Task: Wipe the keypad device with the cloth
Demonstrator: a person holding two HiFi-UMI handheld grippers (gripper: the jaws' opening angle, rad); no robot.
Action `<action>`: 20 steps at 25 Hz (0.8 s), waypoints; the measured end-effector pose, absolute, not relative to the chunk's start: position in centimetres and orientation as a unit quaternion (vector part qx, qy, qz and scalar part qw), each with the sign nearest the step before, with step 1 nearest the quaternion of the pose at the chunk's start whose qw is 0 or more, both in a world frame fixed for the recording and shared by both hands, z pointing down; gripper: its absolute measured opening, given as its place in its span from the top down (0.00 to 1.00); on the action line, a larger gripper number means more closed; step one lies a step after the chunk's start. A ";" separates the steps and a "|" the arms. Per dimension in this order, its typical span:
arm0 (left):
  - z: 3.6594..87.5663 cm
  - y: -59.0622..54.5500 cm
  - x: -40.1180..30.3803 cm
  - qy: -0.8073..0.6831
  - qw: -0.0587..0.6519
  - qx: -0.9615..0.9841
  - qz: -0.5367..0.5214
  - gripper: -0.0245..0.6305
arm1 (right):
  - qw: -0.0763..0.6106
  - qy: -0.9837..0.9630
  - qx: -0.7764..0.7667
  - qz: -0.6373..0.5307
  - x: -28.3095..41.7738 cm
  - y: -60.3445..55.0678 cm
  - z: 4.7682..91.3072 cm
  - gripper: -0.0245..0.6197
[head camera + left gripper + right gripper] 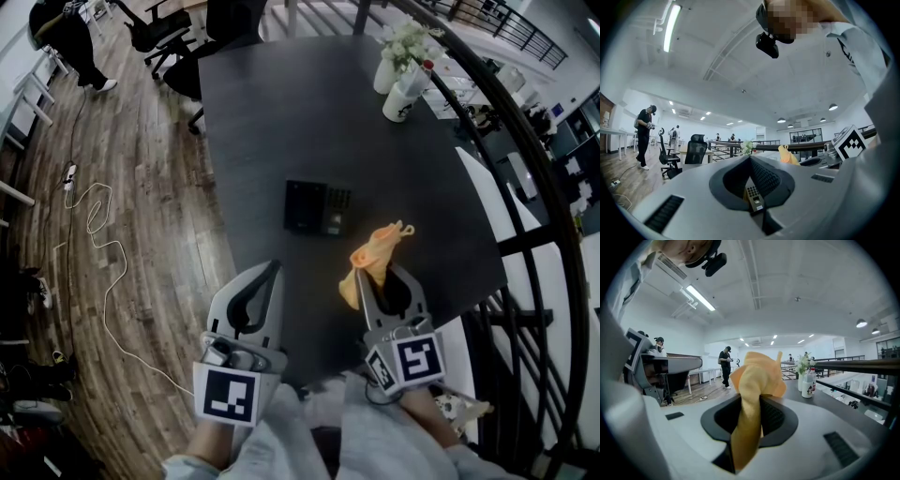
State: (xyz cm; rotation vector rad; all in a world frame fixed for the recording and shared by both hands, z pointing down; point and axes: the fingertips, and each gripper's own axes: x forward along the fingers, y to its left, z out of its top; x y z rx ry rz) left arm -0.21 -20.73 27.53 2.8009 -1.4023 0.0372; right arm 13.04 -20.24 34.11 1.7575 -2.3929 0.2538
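One soft, light cloth [375, 253] pinched at bunched middle by right gripper [380, 274], jaws clamped on it, loose ends flopping free. Expect limp handling; hold at bunch. Left gripper [272, 270] closed on nothing, over near table [281, 112] edge. Keypad device [317, 208] flat on table, ahead of both grippers, apart from cloth. Treat as rigid, light, likely to slide; brace before wiping.
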 end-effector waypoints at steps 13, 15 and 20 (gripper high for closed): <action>27.5 -20.7 -0.1 -0.446 0.005 0.895 0.011 0.94 | 0.083 -0.800 0.588 0.084 12.9 -20.2 34.0 0.81; 27.5 -20.7 -0.1 -0.445 0.005 0.895 0.012 0.94 | 0.083 -0.800 0.588 0.084 12.9 -20.2 34.0 0.81; 27.6 -20.7 0.1 -0.443 0.005 0.896 0.011 0.94 | 0.081 -0.800 0.589 0.083 13.0 -20.2 34.0 0.81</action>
